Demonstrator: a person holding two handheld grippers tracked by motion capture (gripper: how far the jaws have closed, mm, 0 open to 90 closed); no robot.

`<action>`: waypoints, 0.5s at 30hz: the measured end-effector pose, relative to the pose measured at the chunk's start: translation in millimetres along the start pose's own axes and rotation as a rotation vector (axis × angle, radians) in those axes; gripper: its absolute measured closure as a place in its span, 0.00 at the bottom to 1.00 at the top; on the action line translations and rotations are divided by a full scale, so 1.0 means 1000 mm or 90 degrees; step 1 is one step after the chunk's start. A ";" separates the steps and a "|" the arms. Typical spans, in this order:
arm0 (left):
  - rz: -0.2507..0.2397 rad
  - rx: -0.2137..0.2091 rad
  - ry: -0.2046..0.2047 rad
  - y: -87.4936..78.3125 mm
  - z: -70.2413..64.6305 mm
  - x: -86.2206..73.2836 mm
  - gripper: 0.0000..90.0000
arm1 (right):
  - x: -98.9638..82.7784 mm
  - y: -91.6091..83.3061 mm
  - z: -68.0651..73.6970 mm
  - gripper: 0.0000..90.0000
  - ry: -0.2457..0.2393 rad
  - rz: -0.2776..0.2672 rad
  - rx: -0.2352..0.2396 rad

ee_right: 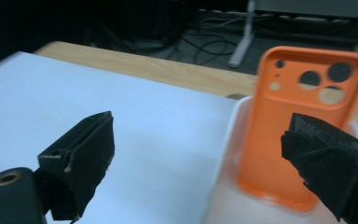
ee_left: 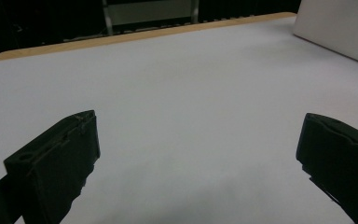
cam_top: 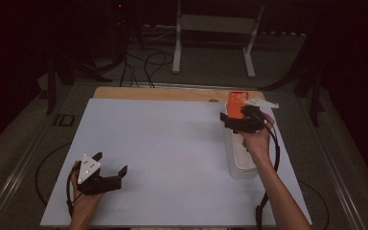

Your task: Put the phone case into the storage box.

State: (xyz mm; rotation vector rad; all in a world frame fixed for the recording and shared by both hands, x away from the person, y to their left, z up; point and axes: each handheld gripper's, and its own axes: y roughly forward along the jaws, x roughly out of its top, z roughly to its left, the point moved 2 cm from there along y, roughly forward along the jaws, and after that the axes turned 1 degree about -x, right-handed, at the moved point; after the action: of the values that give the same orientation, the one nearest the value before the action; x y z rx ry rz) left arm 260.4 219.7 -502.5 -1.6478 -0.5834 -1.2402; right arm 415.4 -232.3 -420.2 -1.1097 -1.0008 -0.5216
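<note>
Orange phone case (cam_top: 236, 104) stands tilted in the white tray (cam_top: 240, 163) at the counter's far right, just beyond the wide-open right gripper (cam_top: 237, 120); left gripper (cam_top: 109, 169), also wide, waits near-left.

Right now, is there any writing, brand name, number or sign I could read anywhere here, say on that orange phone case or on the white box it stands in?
None can be read.
The orange phone case shows camera holes and no lettering.
The white box and the white table top are plain.
The right gripper and the left gripper carry no readable marks on their black jaws.
</note>
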 end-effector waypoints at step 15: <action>-0.003 -0.001 -0.001 -0.001 0.000 0.001 0.00 | -0.029 -0.046 0.041 0.10 -0.028 -0.049 0.081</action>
State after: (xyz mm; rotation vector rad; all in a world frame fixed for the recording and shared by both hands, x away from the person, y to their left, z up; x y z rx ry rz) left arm 260.1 219.8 -501.7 -1.6499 -0.5887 -1.2432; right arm 349.0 -216.6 -418.7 -0.9765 -1.1037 -0.4896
